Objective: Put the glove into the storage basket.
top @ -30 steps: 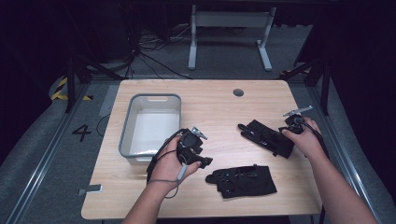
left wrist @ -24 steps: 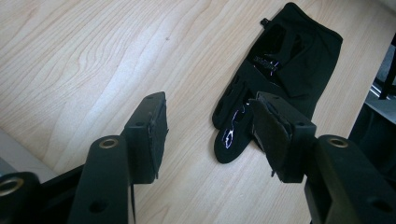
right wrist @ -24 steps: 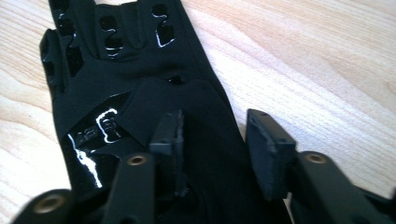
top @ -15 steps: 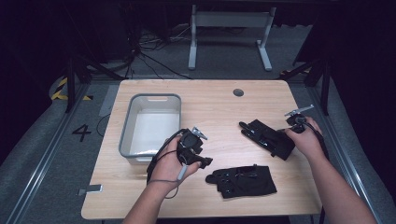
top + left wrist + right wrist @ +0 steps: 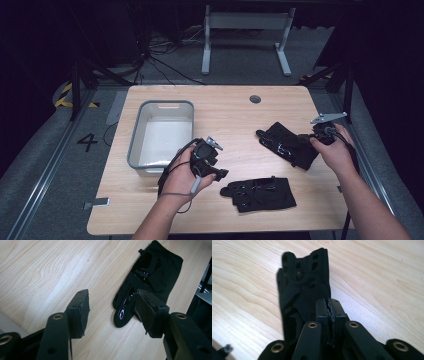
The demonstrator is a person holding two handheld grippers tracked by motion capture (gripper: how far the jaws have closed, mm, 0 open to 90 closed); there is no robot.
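Two black gloves lie on the wooden table (image 5: 235, 112). The near glove (image 5: 260, 194) (image 5: 150, 277) lies flat at the front, fingers toward my left gripper (image 5: 217, 172) (image 5: 112, 307). That gripper hovers just left of it, open, with the glove's fingertips past the right jaw. The far glove (image 5: 285, 145) (image 5: 304, 282) lies at the right, and my right gripper (image 5: 314, 141) (image 5: 329, 305) is shut on its near end, pads pressed together over the fabric.
A grey plastic bin (image 5: 137, 150) stands on the left half of the table, just behind the left hand. A round cable hole (image 5: 255, 99) sits near the far edge. A white stand (image 5: 245, 35) is on the floor beyond the table.
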